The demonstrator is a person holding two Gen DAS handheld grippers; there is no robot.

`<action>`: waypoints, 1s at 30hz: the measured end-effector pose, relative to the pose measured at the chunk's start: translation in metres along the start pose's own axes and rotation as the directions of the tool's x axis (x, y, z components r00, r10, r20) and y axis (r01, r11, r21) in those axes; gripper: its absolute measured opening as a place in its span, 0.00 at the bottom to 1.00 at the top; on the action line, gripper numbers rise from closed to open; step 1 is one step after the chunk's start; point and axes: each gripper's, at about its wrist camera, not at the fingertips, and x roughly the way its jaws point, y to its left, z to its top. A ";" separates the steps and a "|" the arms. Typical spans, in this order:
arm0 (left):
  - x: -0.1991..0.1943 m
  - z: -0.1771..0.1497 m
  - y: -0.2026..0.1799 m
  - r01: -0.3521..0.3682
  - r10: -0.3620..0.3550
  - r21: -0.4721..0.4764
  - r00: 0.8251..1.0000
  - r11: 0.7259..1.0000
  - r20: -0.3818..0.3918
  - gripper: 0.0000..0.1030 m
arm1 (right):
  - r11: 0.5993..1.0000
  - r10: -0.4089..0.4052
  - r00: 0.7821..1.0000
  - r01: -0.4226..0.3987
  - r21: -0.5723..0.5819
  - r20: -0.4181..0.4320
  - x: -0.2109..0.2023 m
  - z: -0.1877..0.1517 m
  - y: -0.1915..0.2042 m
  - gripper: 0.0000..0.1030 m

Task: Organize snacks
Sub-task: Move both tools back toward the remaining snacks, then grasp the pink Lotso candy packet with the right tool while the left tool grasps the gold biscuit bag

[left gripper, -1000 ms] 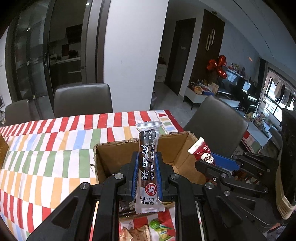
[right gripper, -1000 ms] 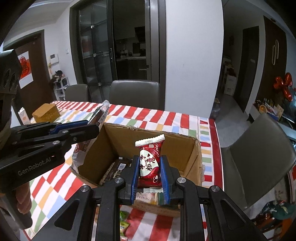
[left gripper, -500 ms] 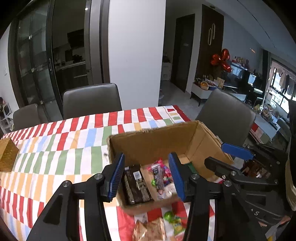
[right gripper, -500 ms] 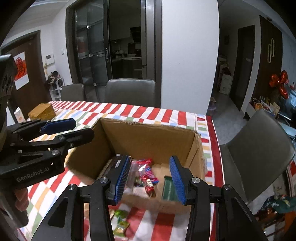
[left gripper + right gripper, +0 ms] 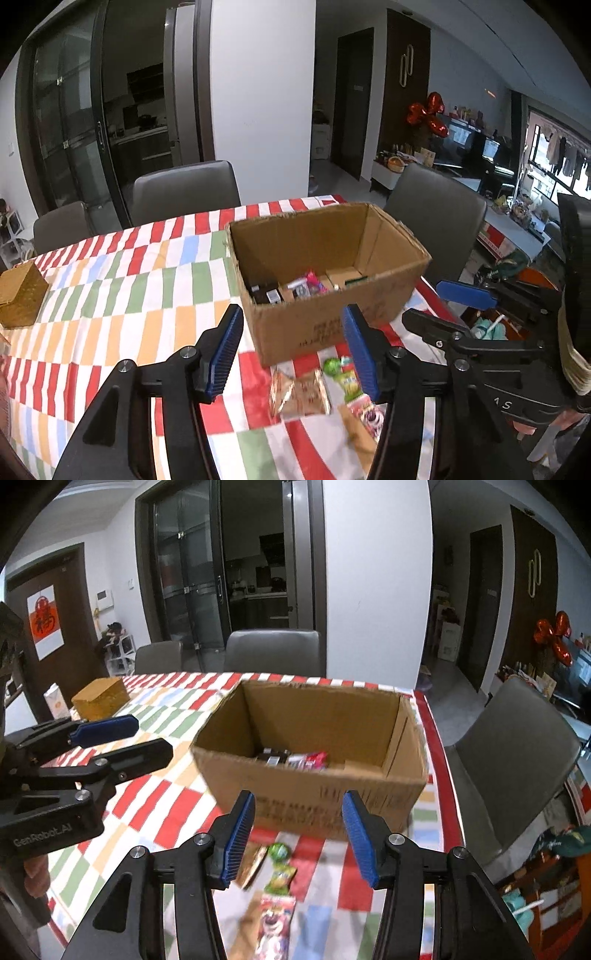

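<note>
My left gripper (image 5: 291,349) has jaws wide apart, nothing between them. My right gripper (image 5: 298,829) is the same, jaws spread and empty. Just below and between the left jaws lies a shiny gold-brown snack packet (image 5: 300,393), with a green-topped candy packet (image 5: 341,373) beside it near the right jaw. Under the right gripper's jaws sit a green round candy (image 5: 277,851) and a pink bear-print packet (image 5: 275,919). Just beyond both jaw pairs stands the open brown cardboard box (image 5: 325,321), snacks (image 5: 295,288) loose on its floor. Further left, a woven tan box (image 5: 20,295) rests on the striped red, green and white tablecloth (image 5: 122,291).
</note>
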 end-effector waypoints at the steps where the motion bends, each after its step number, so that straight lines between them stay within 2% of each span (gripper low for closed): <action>1: -0.003 -0.005 0.000 0.003 -0.003 0.003 1.000 1.000 -0.004 0.55 | 1.000 0.001 1.000 -0.001 0.000 -0.006 -0.001 -0.003 0.002 0.49; 10: -0.005 -0.046 0.003 0.020 -0.019 0.011 0.997 1.000 -0.068 0.57 | 1.000 0.008 0.992 -0.010 -0.013 -0.129 0.008 -0.049 0.019 0.49; 19: 0.011 -0.088 0.012 0.023 -0.025 -0.016 0.989 1.000 -0.144 0.58 | 1.000 -0.002 0.970 -0.003 -0.020 -0.242 0.029 -0.085 0.032 0.49; 30: 0.043 -0.111 0.023 0.036 -0.046 -0.045 0.972 0.998 -0.229 0.59 | 1.000 0.009 0.936 -0.008 0.003 -0.351 0.062 -0.112 0.038 0.49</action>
